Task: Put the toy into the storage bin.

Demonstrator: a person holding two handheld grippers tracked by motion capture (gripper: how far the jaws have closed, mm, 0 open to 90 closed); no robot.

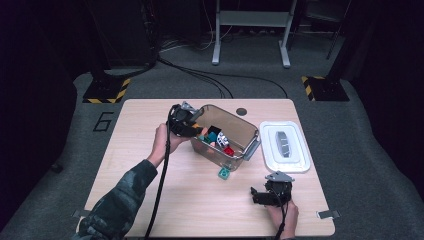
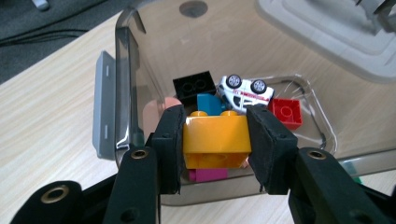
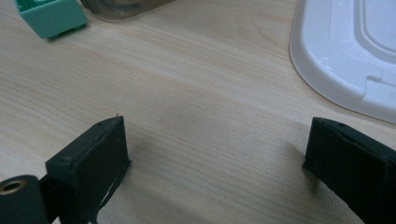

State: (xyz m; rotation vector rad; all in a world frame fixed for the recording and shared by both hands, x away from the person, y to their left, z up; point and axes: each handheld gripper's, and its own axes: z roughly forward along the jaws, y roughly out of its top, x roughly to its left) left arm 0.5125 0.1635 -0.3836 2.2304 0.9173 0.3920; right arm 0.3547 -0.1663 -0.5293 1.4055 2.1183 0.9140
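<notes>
The left gripper (image 2: 215,140) pinches an orange brick (image 2: 215,140) between its jaws, held above the near end of the clear bin (image 2: 122,70). Inside the bin lie a black brick (image 2: 194,87), a white toy car (image 2: 245,92) and a red brick (image 2: 286,112). The right gripper (image 3: 215,158) rests with jaws spread over bare worktop (image 3: 210,84), well apart from the bin, beside the white lid (image 3: 345,51). A green brick (image 3: 49,16) lies just outside the bin.

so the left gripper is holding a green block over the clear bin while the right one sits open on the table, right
Not quite: the block clamped in the left gripper is orange-yellow, not green, as the left gripper view shows. The green block lies on the table beside the clear bin. The rest holds: the right gripper sits open on the table.
</notes>
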